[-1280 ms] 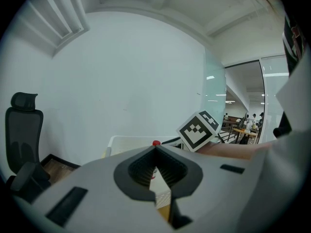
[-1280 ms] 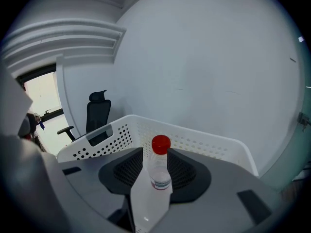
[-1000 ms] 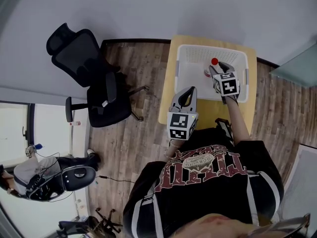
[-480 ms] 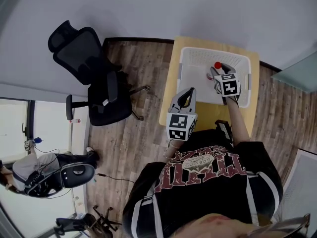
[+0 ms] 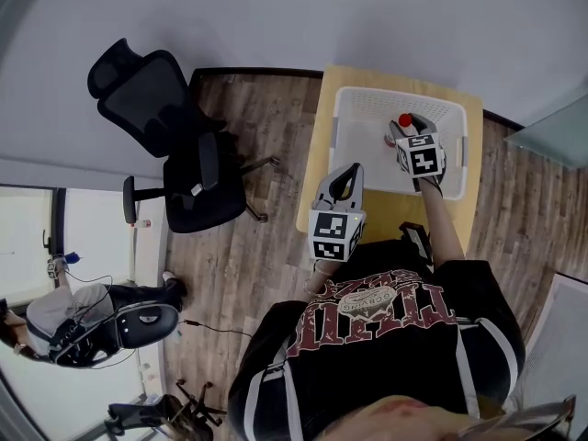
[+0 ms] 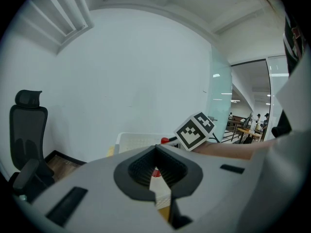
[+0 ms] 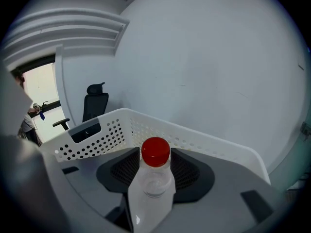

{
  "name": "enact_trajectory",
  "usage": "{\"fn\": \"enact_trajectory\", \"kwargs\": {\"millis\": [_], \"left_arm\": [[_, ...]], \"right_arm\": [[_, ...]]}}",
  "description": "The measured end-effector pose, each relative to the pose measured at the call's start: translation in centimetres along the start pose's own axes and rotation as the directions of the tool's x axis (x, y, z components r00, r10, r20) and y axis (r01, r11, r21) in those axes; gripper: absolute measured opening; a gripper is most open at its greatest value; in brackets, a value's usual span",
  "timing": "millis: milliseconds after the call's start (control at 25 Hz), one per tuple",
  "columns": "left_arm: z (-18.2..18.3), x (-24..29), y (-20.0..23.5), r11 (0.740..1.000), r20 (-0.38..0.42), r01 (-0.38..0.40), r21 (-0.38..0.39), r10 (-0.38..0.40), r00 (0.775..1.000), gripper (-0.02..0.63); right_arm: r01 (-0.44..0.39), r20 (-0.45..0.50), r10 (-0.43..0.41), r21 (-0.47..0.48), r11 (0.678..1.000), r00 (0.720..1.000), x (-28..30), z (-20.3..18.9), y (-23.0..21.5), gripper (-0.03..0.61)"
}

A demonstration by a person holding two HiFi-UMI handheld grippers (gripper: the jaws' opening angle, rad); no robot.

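Red-capped clear bottle (image 7: 152,191), upright, clamped in right gripper (image 7: 156,165) fingers over white perforated basket (image 7: 99,132); left gripper (image 6: 155,152) fingers closed, empty, well apart.

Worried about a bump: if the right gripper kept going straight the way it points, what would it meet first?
Probably the far wall of the white basket: the right gripper, shut on the red-capped bottle, points at it, bottle leading. Depth is hard to judge.

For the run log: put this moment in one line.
right gripper: shut on red-capped bottle, within white basket rim | left gripper: shut, empty
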State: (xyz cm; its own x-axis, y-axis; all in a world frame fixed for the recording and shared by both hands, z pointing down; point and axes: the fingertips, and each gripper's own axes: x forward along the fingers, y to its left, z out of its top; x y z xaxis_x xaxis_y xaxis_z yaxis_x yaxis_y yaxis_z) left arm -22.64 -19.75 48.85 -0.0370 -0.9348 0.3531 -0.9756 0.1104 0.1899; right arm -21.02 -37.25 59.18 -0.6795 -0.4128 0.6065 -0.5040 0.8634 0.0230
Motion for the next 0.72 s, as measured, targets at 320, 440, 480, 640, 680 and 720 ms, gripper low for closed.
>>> {"fn": "enact_trajectory", "kwargs": {"millis": [320, 440, 480, 640, 680, 720], "left_arm": [[-0.04, -0.01, -0.34, 1.000, -0.001, 0.004, 0.000, -0.004, 1.000, 0.028], [-0.11, -0.10, -0.39, 1.000, -0.001, 0.005, 0.001, -0.005, 1.000, 0.028], [-0.10, -0.14, -0.43, 1.000, -0.001, 0.007, 0.003, -0.007, 1.000, 0.028], [-0.03, -0.25, -0.59, 1.000, 0.001, 0.013, 0.007, -0.013, 1.000, 0.028], [0.02, -0.31, -0.62, 1.000, 0.001, 0.013, 0.009, -0.013, 1.000, 0.028], [0.10, -0.38, -0.65, 1.000, 0.001, 0.014, 0.011, -0.014, 1.000, 0.028]], "right_arm": [[0.026, 0.029, -0.026, 0.001, 1.000, 0.999, -0.24, 0.14, -0.41, 0.189], [0.026, 0.031, -0.026, 0.002, 1.000, 0.999, -0.33, 0.12, -0.31, 0.189], [0.024, 0.028, -0.024, 0.002, 1.000, 0.999, -0.36, 0.09, -0.27, 0.189], [0.012, 0.029, -0.013, 0.010, 1.000, 0.999, -0.54, 0.15, -0.23, 0.186], [0.009, 0.030, -0.010, 0.012, 1.000, 1.000, -0.60, 0.21, -0.22, 0.184], [0.007, 0.031, -0.007, 0.012, 1.000, 1.000, -0.69, 0.29, -0.21, 0.182]]}}
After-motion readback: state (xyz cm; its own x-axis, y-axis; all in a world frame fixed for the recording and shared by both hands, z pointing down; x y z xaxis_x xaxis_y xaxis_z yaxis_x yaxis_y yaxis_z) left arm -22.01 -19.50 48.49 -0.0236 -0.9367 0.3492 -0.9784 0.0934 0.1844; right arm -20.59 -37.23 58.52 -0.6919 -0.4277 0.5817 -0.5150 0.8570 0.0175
